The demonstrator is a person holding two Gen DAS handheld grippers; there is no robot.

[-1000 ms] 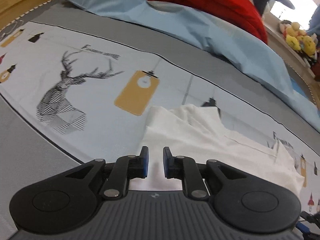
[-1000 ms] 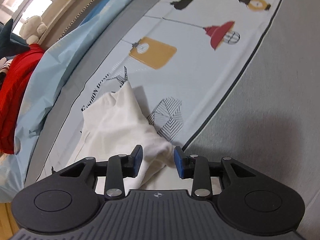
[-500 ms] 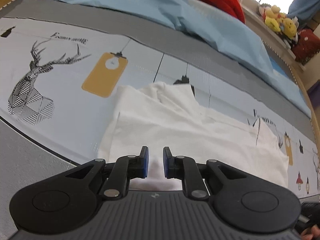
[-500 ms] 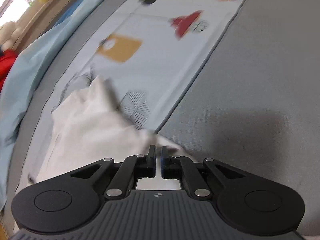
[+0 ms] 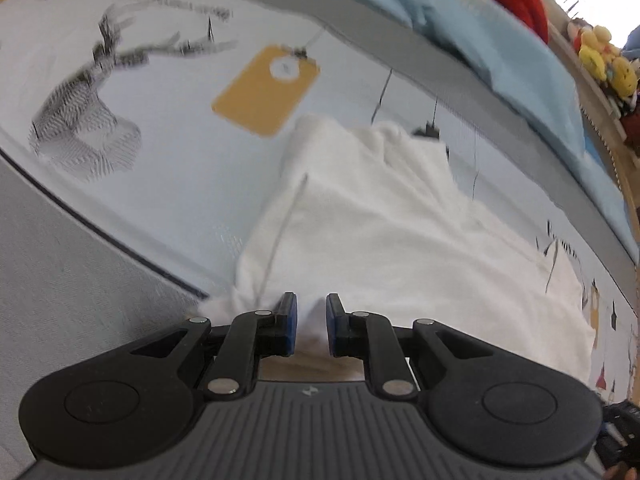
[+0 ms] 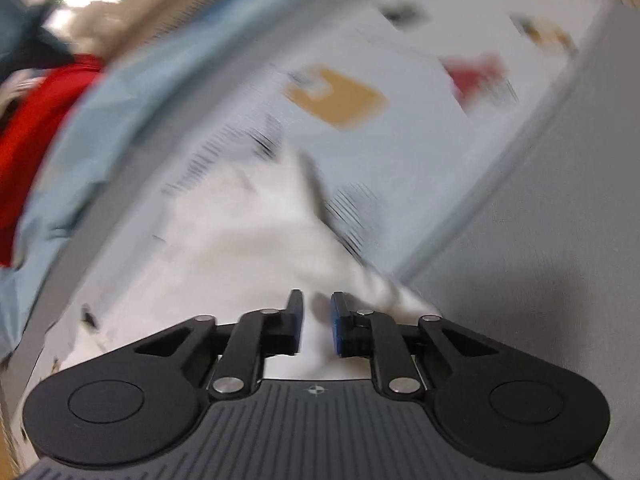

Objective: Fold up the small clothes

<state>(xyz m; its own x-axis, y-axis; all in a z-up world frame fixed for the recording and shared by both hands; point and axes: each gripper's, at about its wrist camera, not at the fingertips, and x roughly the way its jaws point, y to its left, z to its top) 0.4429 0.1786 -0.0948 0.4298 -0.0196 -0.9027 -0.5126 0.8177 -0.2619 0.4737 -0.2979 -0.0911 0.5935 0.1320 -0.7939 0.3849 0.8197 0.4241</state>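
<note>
The garment, white and soft, lies spread on the printed bedsheet, its near hem at the sheet's grey border and its far end toward the blue quilt. A red blanket is heaped beyond the quilt, and yellow plush toys sit on a ledge at the far edge.

The left gripper has its fingers a narrow gap apart with white cloth bunched between them at the near left corner; they look pinched on it, though the contact is partly hidden. The right gripper shows the same: a small gap filled with white fabric at the near right corner, in a heavily blurred view.

Judging from this, the step in hand is drawing the near hem taut before folding it away toward the far end. To do it well, both corners should rise together and level, with even tension between them so the hem stays straight. Carry them over low and lay the edge square on the far end; a loose pinch on such thin cloth could let one corner slip and skew the fold.
</note>
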